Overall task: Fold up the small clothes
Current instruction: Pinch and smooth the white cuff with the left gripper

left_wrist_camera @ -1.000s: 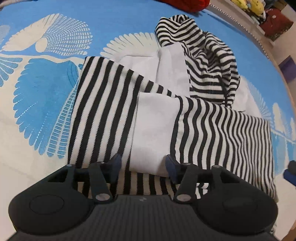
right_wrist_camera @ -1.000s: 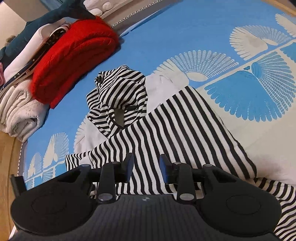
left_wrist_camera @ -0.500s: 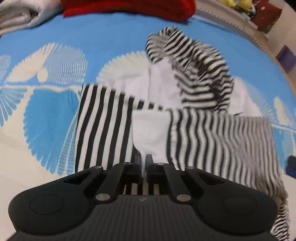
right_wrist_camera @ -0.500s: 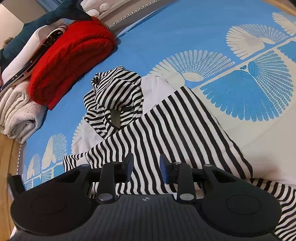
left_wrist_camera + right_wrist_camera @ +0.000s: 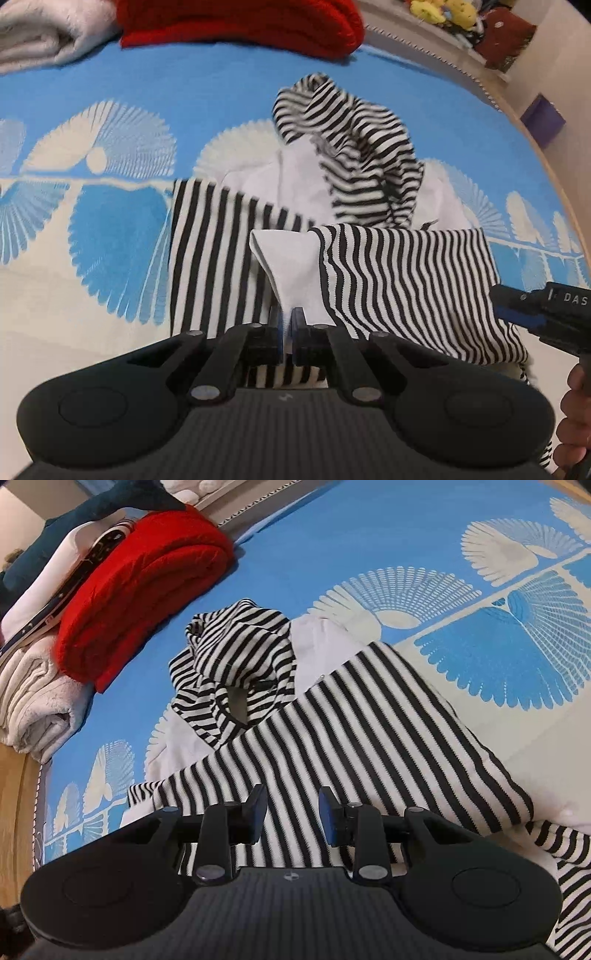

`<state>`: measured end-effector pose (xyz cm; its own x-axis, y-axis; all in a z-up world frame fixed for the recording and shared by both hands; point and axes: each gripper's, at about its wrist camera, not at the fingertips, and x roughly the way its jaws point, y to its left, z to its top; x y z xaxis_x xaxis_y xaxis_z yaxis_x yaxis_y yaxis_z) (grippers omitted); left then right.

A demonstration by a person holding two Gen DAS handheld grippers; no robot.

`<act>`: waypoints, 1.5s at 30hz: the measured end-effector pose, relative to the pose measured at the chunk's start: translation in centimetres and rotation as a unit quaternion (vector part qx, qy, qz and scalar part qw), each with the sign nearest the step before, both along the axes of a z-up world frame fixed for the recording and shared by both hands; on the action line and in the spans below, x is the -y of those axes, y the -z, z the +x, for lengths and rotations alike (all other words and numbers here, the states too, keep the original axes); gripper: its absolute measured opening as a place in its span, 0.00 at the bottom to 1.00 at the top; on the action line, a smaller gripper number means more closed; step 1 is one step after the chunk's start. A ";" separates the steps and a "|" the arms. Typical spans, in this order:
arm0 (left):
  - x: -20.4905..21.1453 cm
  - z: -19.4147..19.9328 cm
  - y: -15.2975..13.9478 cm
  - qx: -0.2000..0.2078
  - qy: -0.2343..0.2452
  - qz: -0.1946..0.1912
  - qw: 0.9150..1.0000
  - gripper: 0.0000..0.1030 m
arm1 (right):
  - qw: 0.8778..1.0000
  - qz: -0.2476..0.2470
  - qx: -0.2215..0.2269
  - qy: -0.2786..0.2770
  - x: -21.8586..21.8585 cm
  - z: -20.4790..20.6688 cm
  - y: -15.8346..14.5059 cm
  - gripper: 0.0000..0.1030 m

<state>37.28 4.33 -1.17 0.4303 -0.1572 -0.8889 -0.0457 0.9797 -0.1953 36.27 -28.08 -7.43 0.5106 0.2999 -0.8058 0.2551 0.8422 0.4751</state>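
A small black-and-white striped hooded garment point(image 5: 399, 273) with white panels lies on the blue patterned cloth point(image 5: 110, 236); its hood point(image 5: 351, 147) is bunched at the far end. My left gripper point(image 5: 286, 319) is shut on the garment's white inner flap point(image 5: 291, 269) and lifts it into a taut cone. In the right wrist view the garment point(image 5: 351, 738) spreads under my right gripper point(image 5: 291, 808), which is open and hovers just above the striped fabric. The right gripper also shows at the right edge of the left wrist view point(image 5: 546, 314).
Folded red knitwear point(image 5: 140, 590) and folded white towels point(image 5: 33, 705) are stacked at the far edge, with dark and white clothes behind. A wooden rim point(image 5: 14, 812) borders the cloth. Toys point(image 5: 443, 14) and a purple box point(image 5: 543, 118) lie beyond.
My left gripper closed on the white flap and pulled it up and back, so the view tilted toward the stacked clothes. The right gripper stayed open and barely moved.
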 end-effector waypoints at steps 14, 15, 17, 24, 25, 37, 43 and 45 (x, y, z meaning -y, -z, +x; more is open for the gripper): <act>-2.0 0.8 2.6 -0.045 -0.031 -0.014 0.998 0.04 | 0.998 0.004 -0.016 0.053 1.0 0.5 1.1 0.32; -2.0 0.8 2.7 -0.047 -0.031 -0.014 0.998 0.04 | 0.998 0.005 -0.017 0.061 1.2 0.5 1.2 0.32; -2.0 0.9 2.9 -0.056 -0.027 -0.016 0.998 0.05 | 0.997 0.007 -0.023 0.077 1.9 0.4 1.6 0.32; -2.9 1.2 2.6 -0.043 -0.057 -0.025 0.997 0.12 | 0.988 0.018 -0.072 0.134 4.2 0.0 4.1 0.32; -2.8 1.3 2.5 -0.041 -0.055 -0.029 0.997 0.12 | 0.987 0.015 -0.079 0.142 4.5 -0.2 4.4 0.32; -2.0 1.6 2.2 -0.036 -0.037 -0.043 0.998 0.12 | 0.964 -0.042 -0.096 0.243 10.0 -1.0 5.1 0.24; -1.4 1.7 2.7 -0.035 -0.021 -0.043 0.998 0.12 | 0.990 0.028 -0.075 0.118 5.6 0.2 3.9 0.34; -1.1 2.0 4.3 -0.038 -0.015 -0.033 0.999 0.12 | 0.994 0.000 -0.074 0.075 4.0 0.8 4.7 0.36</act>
